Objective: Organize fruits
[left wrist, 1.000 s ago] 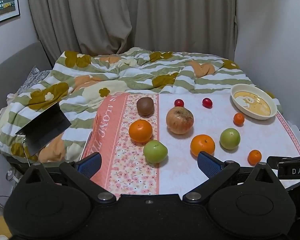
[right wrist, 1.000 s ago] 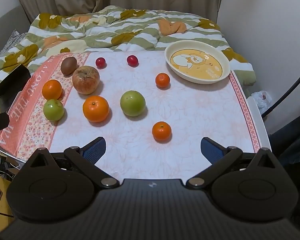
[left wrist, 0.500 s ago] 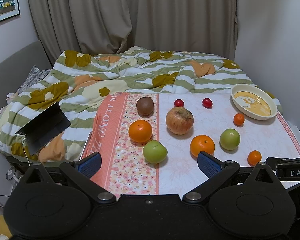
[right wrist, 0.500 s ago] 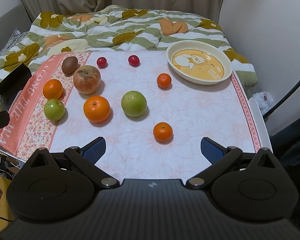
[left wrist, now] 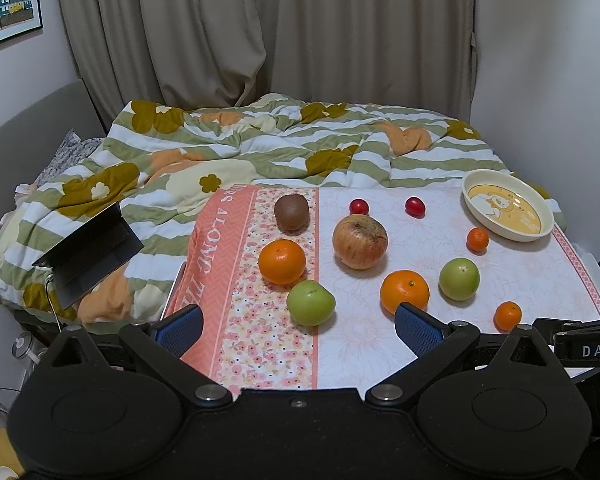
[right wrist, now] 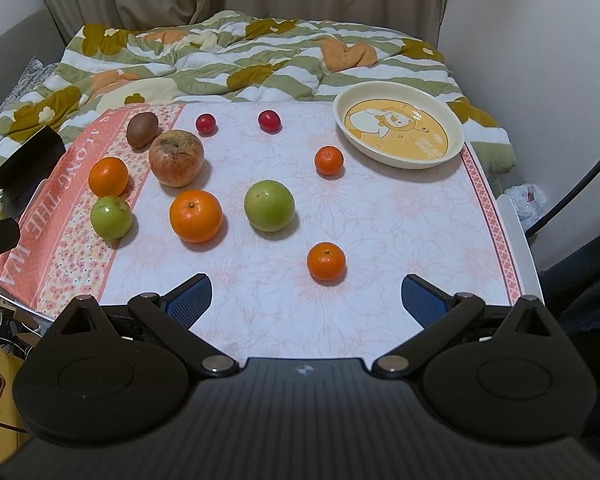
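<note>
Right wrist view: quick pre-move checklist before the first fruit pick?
1. Right gripper open, empty: ok.
2. Left gripper open, empty: ok.
3. Near small orange ahead of the right gripper, clear of other fruit: ok.
4. Bowl upright, empty: ok.
5. Path from the orange to the bowl free of fruit: ok.
6. Whether the bowl is the intended spot: cannot tell.
</note>
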{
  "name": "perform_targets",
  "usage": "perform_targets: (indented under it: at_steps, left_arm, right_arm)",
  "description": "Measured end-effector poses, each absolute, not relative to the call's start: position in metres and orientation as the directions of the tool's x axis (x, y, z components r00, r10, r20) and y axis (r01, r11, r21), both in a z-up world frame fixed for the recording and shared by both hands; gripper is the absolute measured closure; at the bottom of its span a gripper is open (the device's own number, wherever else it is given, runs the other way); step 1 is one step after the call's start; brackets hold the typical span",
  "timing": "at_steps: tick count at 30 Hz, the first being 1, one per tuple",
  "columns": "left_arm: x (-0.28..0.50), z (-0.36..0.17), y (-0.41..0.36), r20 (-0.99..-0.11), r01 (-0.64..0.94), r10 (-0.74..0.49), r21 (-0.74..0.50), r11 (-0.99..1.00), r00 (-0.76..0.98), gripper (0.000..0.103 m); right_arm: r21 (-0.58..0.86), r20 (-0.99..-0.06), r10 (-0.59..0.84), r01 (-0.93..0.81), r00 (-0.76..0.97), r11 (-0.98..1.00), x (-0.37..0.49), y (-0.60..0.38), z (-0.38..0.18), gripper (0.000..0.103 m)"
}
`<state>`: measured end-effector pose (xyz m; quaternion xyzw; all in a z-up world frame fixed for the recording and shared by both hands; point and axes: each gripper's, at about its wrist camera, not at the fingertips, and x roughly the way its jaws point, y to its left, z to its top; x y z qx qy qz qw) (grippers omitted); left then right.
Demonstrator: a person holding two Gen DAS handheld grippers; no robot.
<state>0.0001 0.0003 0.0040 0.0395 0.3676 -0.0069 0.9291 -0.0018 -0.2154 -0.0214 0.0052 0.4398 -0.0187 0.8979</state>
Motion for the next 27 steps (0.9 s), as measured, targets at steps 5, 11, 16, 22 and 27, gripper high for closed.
perform_targets:
  at_steps: [5, 11, 16, 22, 27]
  left_arm:
    - [-0.0003, 0.0046, 0.0002, -0.683, 0.042, 0.016, 0.068, 0.997, 0.73, 0.0]
    - [-0.0003, 0.0047, 0.0003, -0.683, 0.041, 0.016, 0.068, 0.997, 0.73, 0.0]
    - [-0.0003, 0.0047, 0.0003, -0.682, 0.041, 0.017, 0.068, 0.997, 0.731, 0.0]
    - [-0.0002, 0.0048, 0.0002, -0.683, 0.041, 0.016, 0.067, 0.997, 0.73, 0.0]
    - [-0.0005, 0.0054, 0.0004, -0.684, 0.038, 0.016, 0.063, 0.997, 0.729, 0.0]
  right_arm:
    - [-0.006, -0.79, -0.029, 0.039, 0.613, 0.999, -0.0027, -0.2158, -0.0205, 0.0]
    - [-0.005, -0.79, -0.028, 0.039, 0.613, 0.999, -0.0034, -0.2162, -0.0201, 0.0]
    - [-0.005, -0.789, -0.027, 0.038, 0.613, 0.999, -0.0035, -0.216, -0.0199, 0.0]
    - [-0.003, -0.789, -0.025, 0.037, 0.614, 0.999, -0.0036, -0.2158, -0.02, 0.0]
    - [0.004, -0.785, -0.02, 0.037, 0.619, 0.999, -0.0037, -0.216, -0.0171, 0.0]
